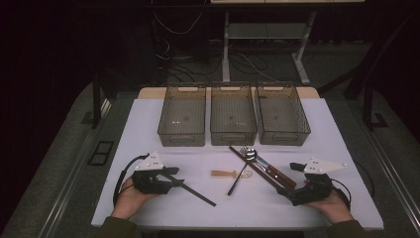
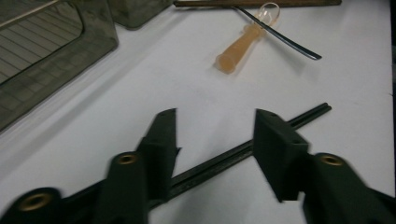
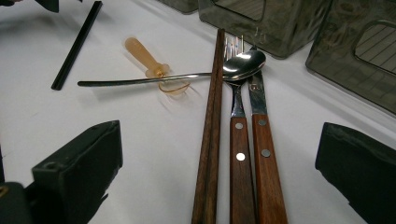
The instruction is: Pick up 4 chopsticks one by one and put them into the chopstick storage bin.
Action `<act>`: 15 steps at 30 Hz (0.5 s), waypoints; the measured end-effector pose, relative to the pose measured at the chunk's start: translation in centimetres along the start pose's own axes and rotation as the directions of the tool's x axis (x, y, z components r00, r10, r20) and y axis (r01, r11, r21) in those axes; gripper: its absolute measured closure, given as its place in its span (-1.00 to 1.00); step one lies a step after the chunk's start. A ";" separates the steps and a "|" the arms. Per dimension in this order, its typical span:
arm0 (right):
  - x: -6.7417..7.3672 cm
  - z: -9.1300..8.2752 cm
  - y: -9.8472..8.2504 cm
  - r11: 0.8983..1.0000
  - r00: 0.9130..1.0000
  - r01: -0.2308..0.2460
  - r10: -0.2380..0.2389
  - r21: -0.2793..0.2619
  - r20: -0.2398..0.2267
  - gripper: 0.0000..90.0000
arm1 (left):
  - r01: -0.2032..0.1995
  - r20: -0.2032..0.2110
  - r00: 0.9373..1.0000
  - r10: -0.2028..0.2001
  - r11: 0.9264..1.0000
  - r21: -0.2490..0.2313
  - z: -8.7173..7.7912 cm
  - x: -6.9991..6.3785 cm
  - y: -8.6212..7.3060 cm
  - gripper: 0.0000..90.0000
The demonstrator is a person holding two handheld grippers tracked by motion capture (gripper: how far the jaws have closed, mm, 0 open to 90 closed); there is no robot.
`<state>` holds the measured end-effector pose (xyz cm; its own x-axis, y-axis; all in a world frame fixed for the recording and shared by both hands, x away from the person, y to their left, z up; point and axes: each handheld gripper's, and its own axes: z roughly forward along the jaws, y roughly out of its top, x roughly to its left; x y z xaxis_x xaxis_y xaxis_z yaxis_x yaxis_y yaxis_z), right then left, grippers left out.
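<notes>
Black chopsticks [image 1: 190, 190] lie on the white table [image 1: 148, 119], running from between the jaws of my left hand-held gripper [image 1: 174, 179] out toward the table's near edge, left of the spoon [image 1: 241, 170]. Open table lies between that spoon and my left hand-held gripper. Beyond the spoon, at the far edge, stand three smoky bins [image 1: 233, 120] side by side, each empty. My left hand-held gripper is partly open, jaws straddling the black chopsticks; whether the pads press them I cannot tell. My right hand-held gripper [image 3: 219, 163] stands wide open, holding nothing, with brown chopsticks [image 3: 211, 140], a fork [image 3: 239, 135] and a knife [image 3: 264, 149] between its jaws.
</notes>
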<state>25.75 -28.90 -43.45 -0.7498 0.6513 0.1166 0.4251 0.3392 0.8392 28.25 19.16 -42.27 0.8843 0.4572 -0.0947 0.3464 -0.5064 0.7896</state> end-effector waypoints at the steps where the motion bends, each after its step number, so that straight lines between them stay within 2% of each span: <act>1: 0.0 0.0 0.0 1.000 1.000 -0.001 0.001 0.000 0.000 -0.98 | 0.000 0.000 1.000 0.000 1.000 0.000 0.0 0.0 0.0 0.39; 2: 0.0 0.0 0.0 1.000 1.000 -0.001 0.001 0.000 0.000 -0.98 | -0.003 0.016 1.000 0.003 1.000 0.004 0.0 -0.1 0.0 0.39; 3: 0.0 0.0 0.0 1.000 1.000 -0.003 0.003 0.000 0.000 -0.98 | -0.007 0.037 0.999 0.007 1.000 0.010 0.1 -0.2 0.0 0.60; 8: 0.0 0.0 0.0 1.000 1.000 -0.002 0.002 0.000 -0.001 -0.98 | -0.017 0.099 0.995 0.012 0.999 0.052 0.7 -0.6 -0.1 0.95; 15: 0.0 -0.1 0.0 1.000 1.000 -0.001 0.001 0.001 -0.001 -0.98 | -0.030 0.173 0.985 0.020 0.998 0.057 1.7 -1.7 0.2 0.98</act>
<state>25.72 -28.93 -43.41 -0.7500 0.6510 0.1175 0.4262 0.3397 0.8384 27.37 17.10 -42.99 0.9318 0.3139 -0.1821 0.3367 -0.5609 0.7563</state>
